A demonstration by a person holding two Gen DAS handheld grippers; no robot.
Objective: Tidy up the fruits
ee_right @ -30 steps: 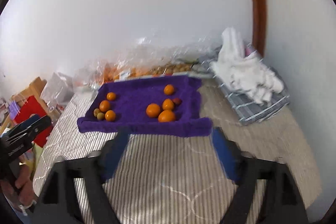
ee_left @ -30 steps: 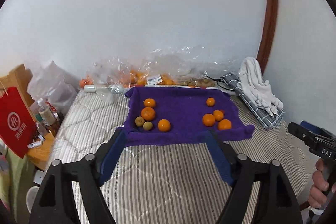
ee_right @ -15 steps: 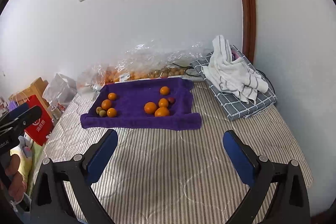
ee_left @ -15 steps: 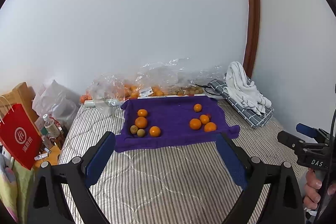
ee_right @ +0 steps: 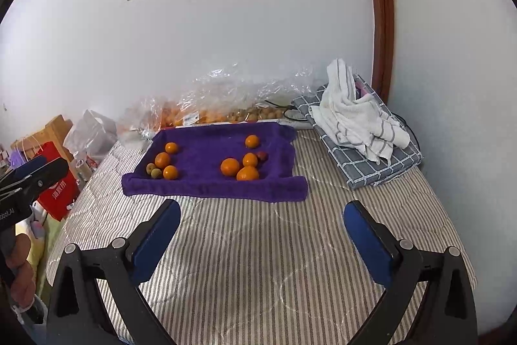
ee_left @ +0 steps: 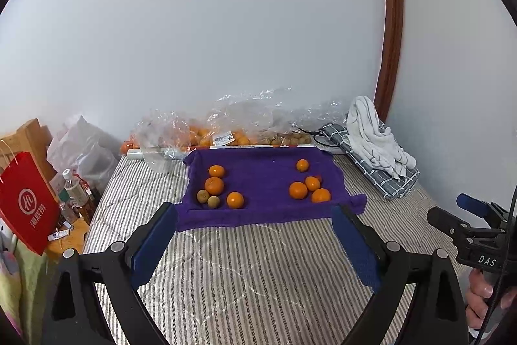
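My left gripper [ee_left: 255,228] spread wide, nothing held; my right gripper [ee_right: 262,227] same; both over the striped bed [ee_right: 258,248]; oranges [ee_left: 214,185] in two clusters on the purple towel [ee_left: 261,183], two longans [ee_left: 213,201] beside left cluster.
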